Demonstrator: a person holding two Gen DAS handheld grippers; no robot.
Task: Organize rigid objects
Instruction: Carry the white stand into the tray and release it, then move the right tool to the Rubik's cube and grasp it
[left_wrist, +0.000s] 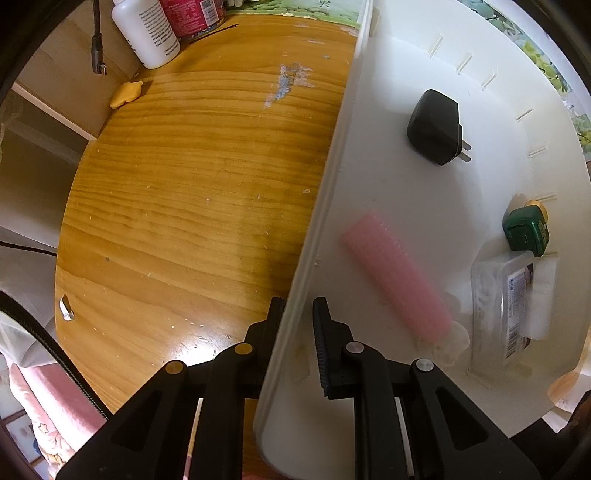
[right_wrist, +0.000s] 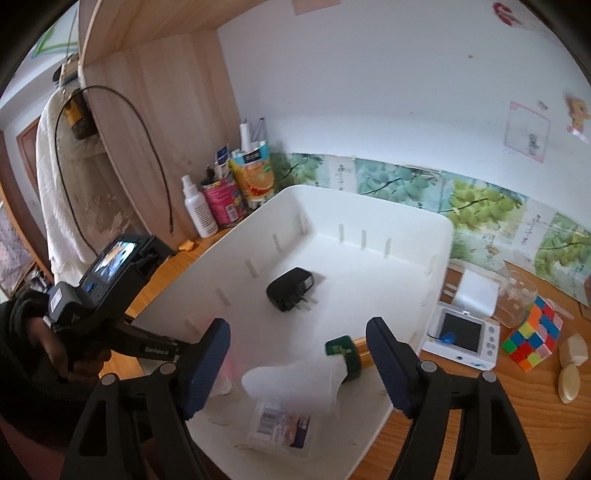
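A white plastic bin (left_wrist: 424, 206) (right_wrist: 351, 236) sits on the wooden desk. It holds a black plug adapter (left_wrist: 434, 127) (right_wrist: 290, 290), a pink ribbed roller (left_wrist: 395, 278), a green-capped bottle (left_wrist: 526, 230) (right_wrist: 345, 354) and a clear packet (left_wrist: 506, 306) (right_wrist: 282, 430). My left gripper (left_wrist: 299, 314) straddles the bin's left wall, jaws close around it. My right gripper (right_wrist: 299, 360) is open above the bin's near end. A blurred white object (right_wrist: 291, 384) is between its fingers, apparently falling free.
Bottles and cans (right_wrist: 225, 192) stand at the back left by a wooden panel. A white device (right_wrist: 461, 336), a colour cube (right_wrist: 532, 338), a clear cup (right_wrist: 517, 299) and pale oval pieces (right_wrist: 570, 363) lie right of the bin. A yellow piece (left_wrist: 127, 94) lies on the desk.
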